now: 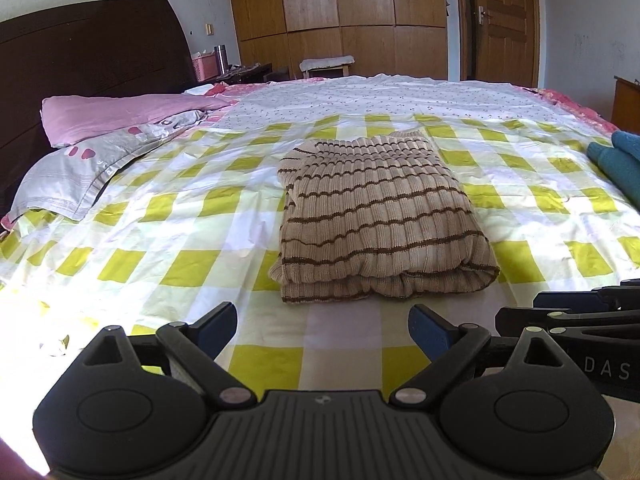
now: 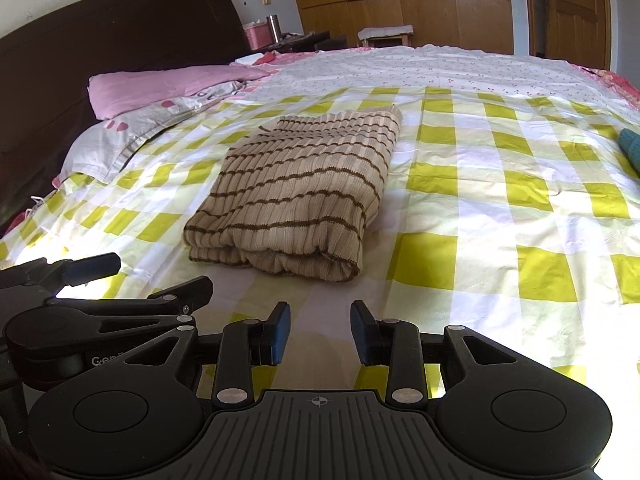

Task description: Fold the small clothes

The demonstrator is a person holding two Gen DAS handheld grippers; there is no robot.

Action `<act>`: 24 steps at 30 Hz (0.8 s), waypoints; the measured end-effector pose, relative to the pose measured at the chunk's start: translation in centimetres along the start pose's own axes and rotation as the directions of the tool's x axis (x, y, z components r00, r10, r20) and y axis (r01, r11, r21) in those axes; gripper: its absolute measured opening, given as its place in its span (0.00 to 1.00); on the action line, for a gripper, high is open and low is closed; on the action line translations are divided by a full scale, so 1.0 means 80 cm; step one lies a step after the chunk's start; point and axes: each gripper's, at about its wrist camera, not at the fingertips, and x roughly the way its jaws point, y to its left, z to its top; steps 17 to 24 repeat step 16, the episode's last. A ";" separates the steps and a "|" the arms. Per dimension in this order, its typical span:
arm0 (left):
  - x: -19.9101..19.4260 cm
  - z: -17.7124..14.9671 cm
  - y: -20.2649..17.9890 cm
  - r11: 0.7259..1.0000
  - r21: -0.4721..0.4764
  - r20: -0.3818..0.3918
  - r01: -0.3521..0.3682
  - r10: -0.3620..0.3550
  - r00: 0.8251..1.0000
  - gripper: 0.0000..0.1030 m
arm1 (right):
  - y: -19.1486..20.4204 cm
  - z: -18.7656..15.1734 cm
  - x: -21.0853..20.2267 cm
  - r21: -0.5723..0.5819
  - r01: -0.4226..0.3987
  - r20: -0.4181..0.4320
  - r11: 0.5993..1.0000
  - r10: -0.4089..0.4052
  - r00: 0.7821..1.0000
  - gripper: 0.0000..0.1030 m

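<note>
A beige knit sweater with thin brown stripes (image 1: 380,216) lies folded into a neat rectangle on the yellow-and-white checked bedsheet (image 1: 160,240). It also shows in the right wrist view (image 2: 304,192). My left gripper (image 1: 322,328) is wide open and empty, a little short of the sweater's near edge. My right gripper (image 2: 320,334) is open and empty, near the sweater's near right corner. The right gripper shows at the right edge of the left wrist view (image 1: 576,312); the left gripper shows at the left of the right wrist view (image 2: 120,280).
Pink and grey pillows (image 1: 104,140) lie at the left by the dark headboard (image 1: 80,60). A teal garment (image 1: 620,164) lies at the bed's right edge. Wooden wardrobes (image 1: 340,12) and a door (image 1: 504,20) stand behind the bed.
</note>
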 end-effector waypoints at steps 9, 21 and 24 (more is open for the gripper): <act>-0.012 -0.002 -0.003 1.000 0.000 0.006 -0.002 0.002 1.000 0.94 | -0.002 -0.004 -0.008 0.008 -0.011 0.009 1.000 0.011 1.000 0.32; -0.014 -0.002 -0.006 1.000 -0.007 -0.006 0.006 -0.006 1.000 0.93 | -0.005 -0.007 -0.014 0.017 -0.017 0.011 1.000 0.017 1.000 0.32; -0.014 -0.002 -0.006 1.000 -0.007 -0.006 0.006 -0.006 1.000 0.93 | -0.005 -0.007 -0.014 0.017 -0.017 0.011 1.000 0.017 1.000 0.32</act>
